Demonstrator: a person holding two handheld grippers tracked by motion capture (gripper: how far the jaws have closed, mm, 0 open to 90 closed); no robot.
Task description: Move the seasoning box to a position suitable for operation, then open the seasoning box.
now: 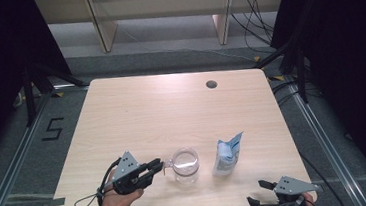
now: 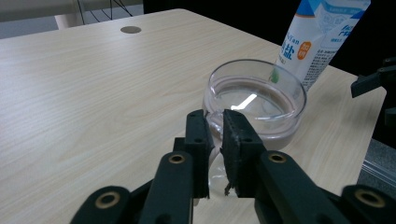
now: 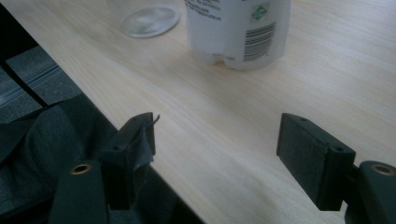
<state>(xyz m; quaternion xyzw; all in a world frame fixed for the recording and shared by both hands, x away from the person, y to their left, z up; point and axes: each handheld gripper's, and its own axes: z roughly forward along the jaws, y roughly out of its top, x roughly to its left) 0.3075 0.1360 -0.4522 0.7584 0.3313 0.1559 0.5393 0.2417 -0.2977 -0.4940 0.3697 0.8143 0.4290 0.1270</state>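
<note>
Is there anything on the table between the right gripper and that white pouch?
Nothing visible. The right gripper sits open at the table's near edge, and bare table runs from its jaws up to the pouch. The glass cup stands off to the pouch's side, with the left gripper shut on its handle.

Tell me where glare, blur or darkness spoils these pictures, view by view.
High view: the table's far edge is washed pale, and the surroundings fall into black. Left gripper view: a bright streak glints inside the clear cup; the nearest parts of the left claw are soft. Right gripper view: dim overall, with the salt pouch and cup base blurred.
</note>
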